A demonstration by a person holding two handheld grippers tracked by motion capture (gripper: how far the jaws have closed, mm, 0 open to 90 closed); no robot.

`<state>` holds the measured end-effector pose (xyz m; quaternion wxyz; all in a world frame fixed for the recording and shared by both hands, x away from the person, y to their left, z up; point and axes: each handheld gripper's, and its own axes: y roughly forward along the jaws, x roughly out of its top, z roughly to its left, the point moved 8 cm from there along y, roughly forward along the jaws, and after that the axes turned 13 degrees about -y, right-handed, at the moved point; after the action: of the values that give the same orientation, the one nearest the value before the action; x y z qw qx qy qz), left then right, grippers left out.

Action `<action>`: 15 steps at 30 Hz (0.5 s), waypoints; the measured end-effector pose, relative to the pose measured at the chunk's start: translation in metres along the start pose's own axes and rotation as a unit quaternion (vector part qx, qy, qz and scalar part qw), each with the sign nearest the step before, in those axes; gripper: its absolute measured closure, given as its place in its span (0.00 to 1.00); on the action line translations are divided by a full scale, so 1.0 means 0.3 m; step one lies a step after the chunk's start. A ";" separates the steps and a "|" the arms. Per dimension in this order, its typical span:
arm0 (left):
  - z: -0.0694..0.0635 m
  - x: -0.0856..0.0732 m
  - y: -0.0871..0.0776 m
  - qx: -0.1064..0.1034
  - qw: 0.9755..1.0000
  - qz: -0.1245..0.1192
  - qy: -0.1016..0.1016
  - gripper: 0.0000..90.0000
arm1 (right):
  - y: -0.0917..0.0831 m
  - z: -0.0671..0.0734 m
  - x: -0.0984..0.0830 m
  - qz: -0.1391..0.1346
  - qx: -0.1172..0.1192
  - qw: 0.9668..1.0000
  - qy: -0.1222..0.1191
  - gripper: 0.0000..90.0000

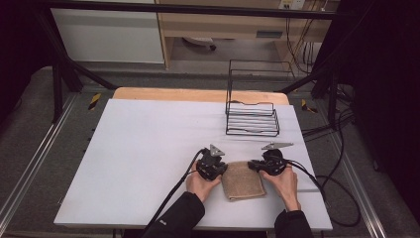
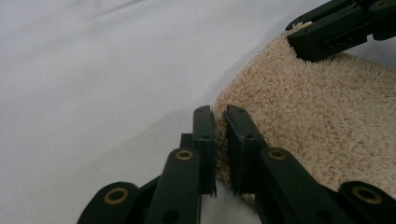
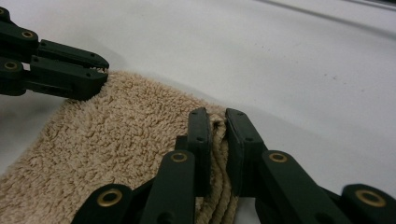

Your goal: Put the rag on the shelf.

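A folded beige towel lies flat on the white table near its front edge. My left gripper is at the towel's far left corner, and in the left gripper view the left gripper has its jaws shut on the edge of the towel. My right gripper is at the far right corner. Seen in its own view, the right gripper is shut on the stacked layers of the towel. Each view also catches the opposite corner, with the right gripper and the left gripper pinching there.
A black wire rack stands at the back right of the table, just beyond the right hand. Cables trail off the table's right edge. The left and middle of the white surface lie bare.
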<state>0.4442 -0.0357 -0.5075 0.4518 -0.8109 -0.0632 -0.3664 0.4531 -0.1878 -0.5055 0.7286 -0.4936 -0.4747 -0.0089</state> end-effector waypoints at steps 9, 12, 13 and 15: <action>0.012 0.002 -0.015 -0.031 0.999 -0.008 -0.035 0.94 | -0.016 0.002 0.011 -0.014 0.003 1.000 0.007 0.92; 0.005 0.007 -0.028 -0.036 0.999 -0.020 -0.034 0.94 | -0.032 0.006 0.018 -0.025 0.005 1.000 0.006 0.93; 0.003 0.009 -0.033 -0.037 0.999 -0.023 -0.032 0.94 | -0.038 0.007 0.021 -0.029 0.004 1.000 0.007 0.93; -0.003 0.014 -0.047 -0.041 0.998 -0.029 -0.031 0.94 | -0.052 0.010 0.025 -0.037 0.007 0.999 0.008 0.93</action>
<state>0.4409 -0.0292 -0.4948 0.4054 -0.8375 -0.0862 -0.3562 0.4475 -0.1902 -0.4889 0.7348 -0.4709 -0.4868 -0.0367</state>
